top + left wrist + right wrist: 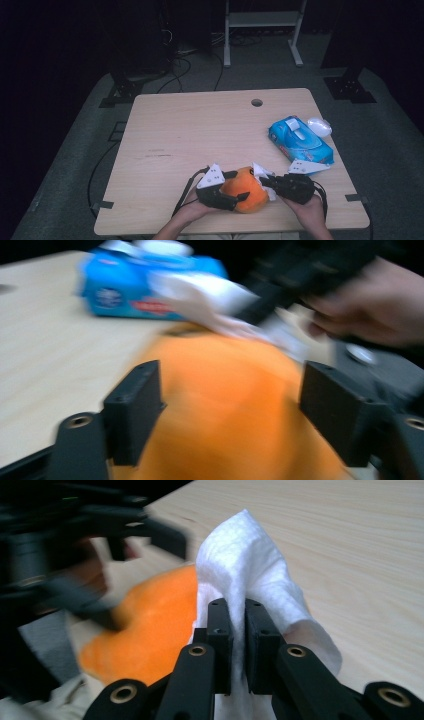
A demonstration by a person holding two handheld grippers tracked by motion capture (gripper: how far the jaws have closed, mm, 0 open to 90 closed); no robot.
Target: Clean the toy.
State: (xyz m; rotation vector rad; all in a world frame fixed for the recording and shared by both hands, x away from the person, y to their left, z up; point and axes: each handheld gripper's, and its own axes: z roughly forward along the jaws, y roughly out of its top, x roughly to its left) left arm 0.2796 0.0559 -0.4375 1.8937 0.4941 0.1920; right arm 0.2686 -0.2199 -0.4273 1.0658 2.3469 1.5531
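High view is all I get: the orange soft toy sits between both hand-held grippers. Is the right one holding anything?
Observer: Yes. The right hand-held gripper is shut on a white wipe, seen in its own view.
Operator: Does the wipe touch the toy?
Observer: It lies against the orange soft toy at the toy's edge.
Operator: And the left one?
Observer: The left hand-held gripper has its jaws on either side of the toy; blur hides whether the pads press.
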